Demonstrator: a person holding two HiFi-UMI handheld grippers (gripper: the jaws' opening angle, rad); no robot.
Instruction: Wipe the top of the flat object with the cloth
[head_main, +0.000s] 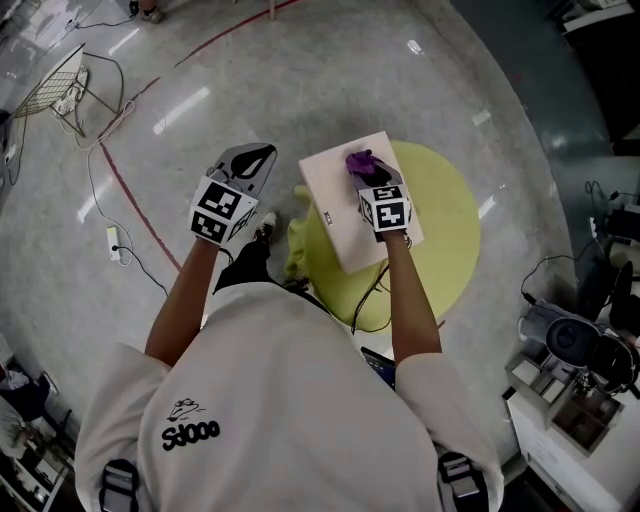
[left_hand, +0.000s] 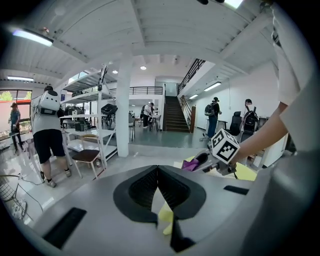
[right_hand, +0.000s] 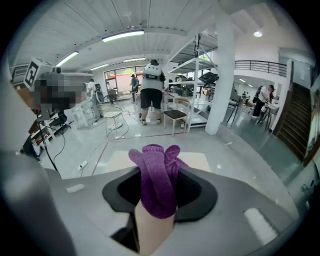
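A pale flat board (head_main: 345, 205) lies on a round yellow-green table (head_main: 445, 235). My right gripper (head_main: 366, 170) is shut on a purple cloth (head_main: 362, 161) and holds it over the board's far end. In the right gripper view the cloth (right_hand: 156, 182) bulges out between the jaws, with the board (right_hand: 197, 161) just beyond it. My left gripper (head_main: 256, 156) hangs over the floor left of the table, shut with nothing in it. In the left gripper view, where my left gripper (left_hand: 157, 176) is shut, the right gripper's marker cube (left_hand: 224, 147) and the cloth (left_hand: 190, 164) show to the right.
A wire chair (head_main: 57, 88) stands on the floor at far left. A power strip (head_main: 114, 243) with a white cable lies near a red floor line. Equipment (head_main: 575, 345) crowds the right edge. A white pillar (left_hand: 123, 112), shelving and several people stand farther off.
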